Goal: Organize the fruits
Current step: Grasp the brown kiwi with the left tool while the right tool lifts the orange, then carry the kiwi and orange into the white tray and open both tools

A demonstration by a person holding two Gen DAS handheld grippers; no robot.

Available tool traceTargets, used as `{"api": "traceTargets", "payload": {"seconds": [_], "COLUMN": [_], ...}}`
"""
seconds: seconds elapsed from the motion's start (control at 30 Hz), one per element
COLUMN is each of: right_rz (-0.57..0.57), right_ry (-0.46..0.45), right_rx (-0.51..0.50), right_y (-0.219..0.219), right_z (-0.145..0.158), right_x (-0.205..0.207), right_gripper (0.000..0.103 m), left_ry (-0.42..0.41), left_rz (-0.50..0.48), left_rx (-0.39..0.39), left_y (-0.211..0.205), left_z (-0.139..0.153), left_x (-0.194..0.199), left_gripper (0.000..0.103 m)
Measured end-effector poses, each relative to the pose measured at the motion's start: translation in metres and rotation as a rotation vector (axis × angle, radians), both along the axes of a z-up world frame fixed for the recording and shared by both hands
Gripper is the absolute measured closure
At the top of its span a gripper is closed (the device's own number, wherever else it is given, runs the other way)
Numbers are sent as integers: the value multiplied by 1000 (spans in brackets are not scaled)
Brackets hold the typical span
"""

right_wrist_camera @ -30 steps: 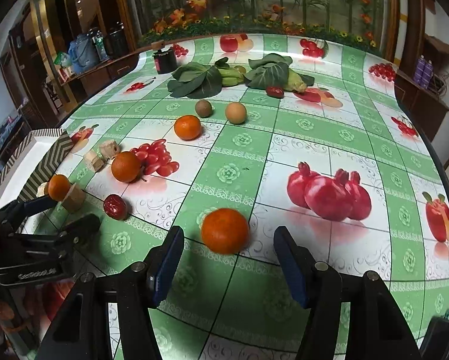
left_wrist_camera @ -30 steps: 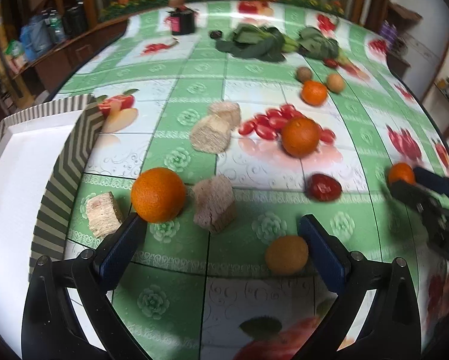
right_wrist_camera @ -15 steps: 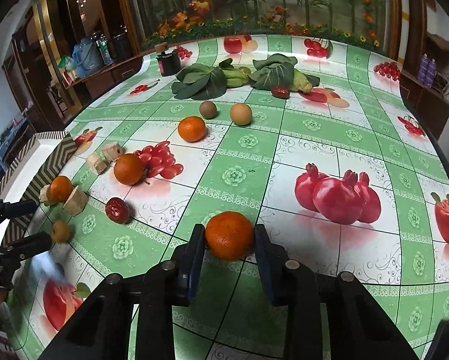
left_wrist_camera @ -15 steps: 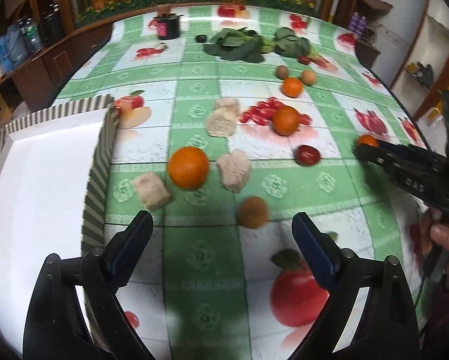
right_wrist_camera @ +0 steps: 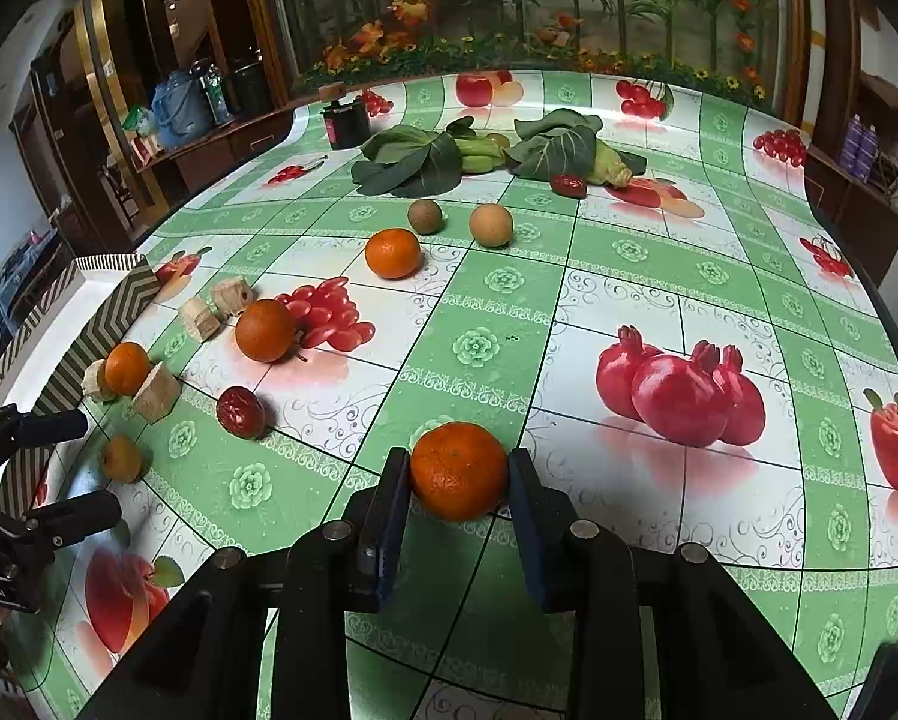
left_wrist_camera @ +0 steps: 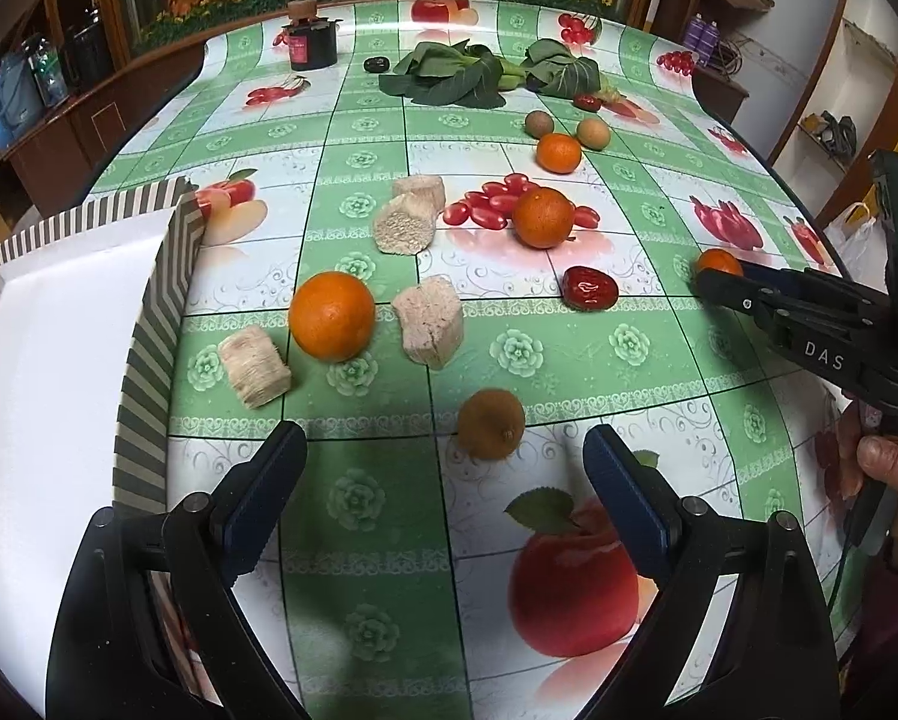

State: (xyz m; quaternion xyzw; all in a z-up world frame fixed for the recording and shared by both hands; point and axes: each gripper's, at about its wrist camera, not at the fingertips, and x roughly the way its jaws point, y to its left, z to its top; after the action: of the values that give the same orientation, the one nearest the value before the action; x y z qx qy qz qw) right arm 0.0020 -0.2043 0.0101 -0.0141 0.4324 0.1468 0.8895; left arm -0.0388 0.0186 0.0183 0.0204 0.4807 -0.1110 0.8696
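Your right claw (right_wrist_camera: 457, 480) has both pads pressed against the tangerine (right_wrist_camera: 459, 470), one on each flank, so it's clamped on it at the near edge of the worktop (right_wrist_camera: 628, 288). The fruit looks to be resting on the cloth or barely off it; can't tell which. Gripping across the widest part makes sense: round fruit, squeeze off-centre and it pops out.

Your left claw (left_wrist_camera: 443, 480) is spread wide with nothing in it, hanging just short of the small brownish fruit (left_wrist_camera: 489, 423), which sits ahead of the gap and nearer the right finger. Open that wide probably because it's lining up on that fruit. Shift slightly right before closing, I'd say.

The striped box (left_wrist_camera: 149, 324) sits at the left worktop edge, open, white inside, no fruit visible in it. That's likely the drop spot, hence the left claw staying next to it.

Loose items:
- big orange (left_wrist_camera: 332, 315) between two beige blocks, just beside the box
- another orange (left_wrist_camera: 543, 218) lying on printed cherries
- red date (left_wrist_camera: 590, 288)
- far tangerine (left_wrist_camera: 559, 152), near two small round fruits
- leafy greens (right_wrist_camera: 425, 159) at the back, probably not part of this

Most fruit is unsorted; the job looks barely begun.
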Motion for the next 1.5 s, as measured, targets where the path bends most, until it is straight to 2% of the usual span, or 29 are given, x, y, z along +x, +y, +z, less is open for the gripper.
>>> {"api": "traceTargets", "payload": {"seconds": [0.17, 0.33, 0.4, 0.5, 0.57, 0.6, 0.9, 1.23, 1.5], "right_rz": [-1, 3, 3, 4, 4, 4, 30, 147, 249], "right_ry": [1, -5, -5, -7, -10, -11, -29, -30, -22], "right_rx": [-3, -16, -15, -18, -24, -25, 29, 86, 125], "right_y": [0, 1, 2, 2, 3, 3, 11, 59, 109], "right_z": [-1, -1, -2, -1, -1, -1, 14, 34, 43], "right_x": [0, -1, -1, -1, -1, -1, -11, -19, -19], "right_gripper": [71, 71, 71, 71, 72, 72, 72, 72, 73], "left_ry": [5, -1, -4, -15, -19, -17, -16, -64, -87], "left_rz": [-9, -13, -14, -24, -28, -26, 2, 76, 167], "left_rx": [16, 22, 14, 24, 24, 21, -24, 14, 70], "left_y": [-7, -10, -11, -12, -12, -11, 4, 36, 79], "left_z": [-4, -6, -6, -5, -4, -4, 10, 35, 48], "left_x": [3, 3, 4, 3, 3, 3, -6, -19, -22], "left_gripper": [29, 33, 40, 56, 78, 80, 80, 80, 80]}}
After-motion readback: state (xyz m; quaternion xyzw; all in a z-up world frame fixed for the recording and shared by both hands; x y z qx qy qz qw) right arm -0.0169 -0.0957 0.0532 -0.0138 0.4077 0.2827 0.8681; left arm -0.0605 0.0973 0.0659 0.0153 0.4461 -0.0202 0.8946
